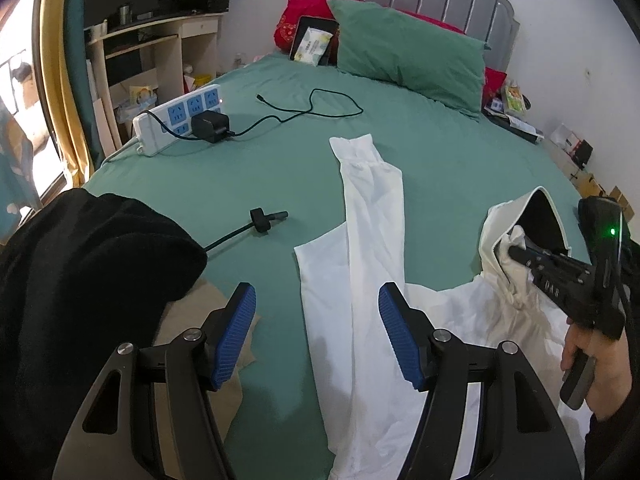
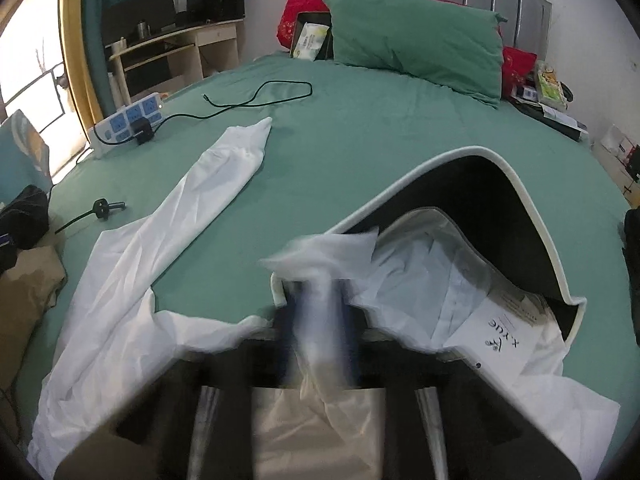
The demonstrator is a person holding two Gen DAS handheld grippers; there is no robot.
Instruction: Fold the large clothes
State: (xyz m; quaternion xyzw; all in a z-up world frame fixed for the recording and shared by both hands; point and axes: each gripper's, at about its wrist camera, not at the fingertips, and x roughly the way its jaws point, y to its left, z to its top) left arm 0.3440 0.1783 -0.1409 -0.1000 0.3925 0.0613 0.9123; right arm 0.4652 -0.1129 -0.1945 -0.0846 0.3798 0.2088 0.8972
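A green-sheeted bed filled the room. The left gripper hovered, fingers apart and empty, above the white jacket, whose sleeve lay outstretched. The right gripper had clamped fabric near the hood, likely to straighten it.

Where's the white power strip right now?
The white power strip lies at the left edge of the green bed sheet, by the desk. A black charger is plugged into it, left of the white jacket's outstretched sleeve.
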